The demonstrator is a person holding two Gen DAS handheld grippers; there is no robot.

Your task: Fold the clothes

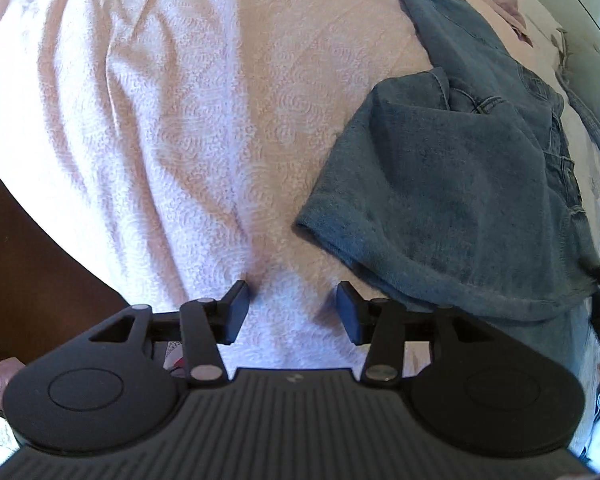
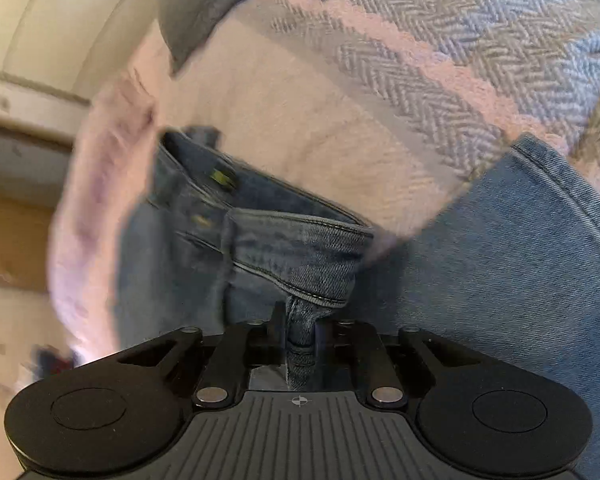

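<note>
In the left wrist view, the left gripper (image 1: 292, 306) is seen at the lower centre of the frame with its jaws parted and nothing between them; only the pink textured bedspread (image 1: 172, 120) lies under the gap. A pair of blue jeans (image 1: 452, 184) is spread in a crumpled heap over the right half of that frame, on the bedspread, with a folded edge lying just right of the right-hand finger. A dark brown area is visible at the lower left edge.

In the right wrist view, the right gripper (image 2: 298, 328) is seen at the lower centre, its jaws closed on a narrow fold of denim at the waistband of the jeans (image 2: 300, 248). The waistband is drawn up toward the gripper, and a metal button is visible on it at centre left. A grey herringbone blanket (image 2: 440, 40) with pink bands fills the upper right. The picture is blurred toward the left side.
</note>
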